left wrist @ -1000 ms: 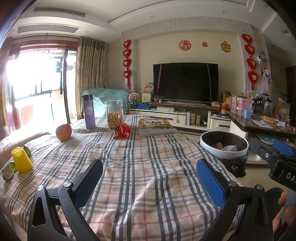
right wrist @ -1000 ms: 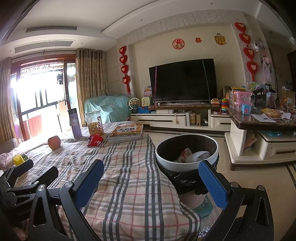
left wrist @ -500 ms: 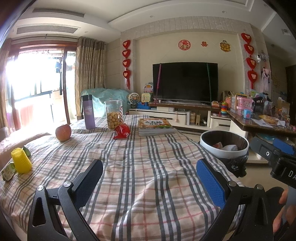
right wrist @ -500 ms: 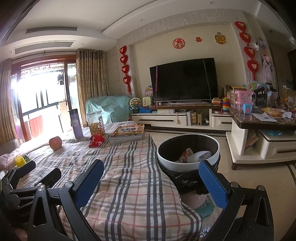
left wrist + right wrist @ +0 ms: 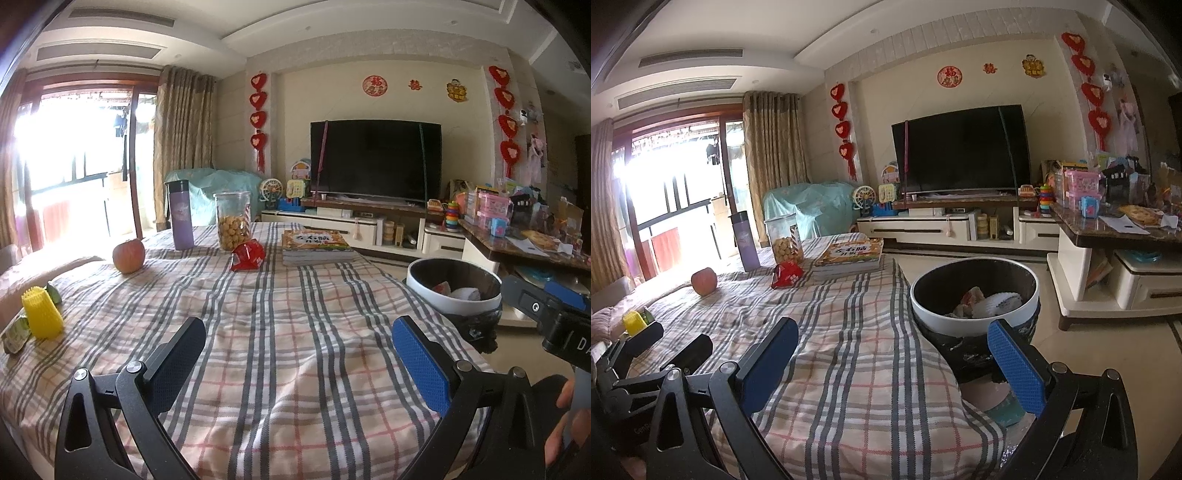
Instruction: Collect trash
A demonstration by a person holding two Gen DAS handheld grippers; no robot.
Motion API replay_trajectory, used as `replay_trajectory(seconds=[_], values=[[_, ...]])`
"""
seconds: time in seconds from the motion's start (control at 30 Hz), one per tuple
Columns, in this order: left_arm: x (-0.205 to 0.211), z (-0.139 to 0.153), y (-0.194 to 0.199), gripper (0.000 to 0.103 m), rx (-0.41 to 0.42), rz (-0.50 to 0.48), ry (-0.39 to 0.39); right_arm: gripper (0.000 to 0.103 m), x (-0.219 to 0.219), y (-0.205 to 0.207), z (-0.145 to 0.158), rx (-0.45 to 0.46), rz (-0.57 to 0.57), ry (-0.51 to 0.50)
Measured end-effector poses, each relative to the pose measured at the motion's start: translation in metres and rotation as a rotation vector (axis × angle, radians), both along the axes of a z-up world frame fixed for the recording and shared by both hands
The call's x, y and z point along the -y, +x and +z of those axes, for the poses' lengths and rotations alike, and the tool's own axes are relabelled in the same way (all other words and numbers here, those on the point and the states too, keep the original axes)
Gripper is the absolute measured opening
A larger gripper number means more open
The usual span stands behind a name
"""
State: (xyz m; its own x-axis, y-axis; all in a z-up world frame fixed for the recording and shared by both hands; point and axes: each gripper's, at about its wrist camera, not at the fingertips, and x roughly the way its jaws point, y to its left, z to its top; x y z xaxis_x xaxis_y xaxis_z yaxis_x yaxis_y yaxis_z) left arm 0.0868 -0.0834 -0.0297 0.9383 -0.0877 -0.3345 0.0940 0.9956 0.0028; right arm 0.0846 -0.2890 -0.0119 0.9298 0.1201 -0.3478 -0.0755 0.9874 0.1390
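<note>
A crumpled red wrapper (image 5: 247,255) (image 5: 786,275) lies far back on the plaid-covered table (image 5: 288,332), beside a cookie jar (image 5: 233,225). At the table's left edge stand a yellow ribbed cup (image 5: 41,314) and small green packets (image 5: 16,334). A white-rimmed trash bin (image 5: 975,295) (image 5: 453,286) with paper scraps inside stands on the floor off the table's right side. My left gripper (image 5: 299,360) hovers open over the near table, empty. My right gripper (image 5: 892,360) is open and empty above the table's right edge, just before the bin.
An apple (image 5: 128,255), a purple bottle (image 5: 180,216) and a stack of books (image 5: 316,247) sit at the far end. A TV stand (image 5: 960,225) and a cluttered side counter (image 5: 1115,229) lie beyond the bin. A hand (image 5: 565,417) shows at lower right.
The right gripper has drifted slightly left and forward, so the bin sits a little further right in its view. The left gripper has barely moved. Both stay open.
</note>
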Motion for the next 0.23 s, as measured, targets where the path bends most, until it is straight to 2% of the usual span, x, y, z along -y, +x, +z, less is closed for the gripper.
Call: replay_trajectory(seconds=[0.23], values=[[-0.0063,0.0021,0.0070,0.102,-0.020,-0.001,-0.018,0.103,-0.0040,0.0089,-0.0015,-0.026,0.015,0.008]])
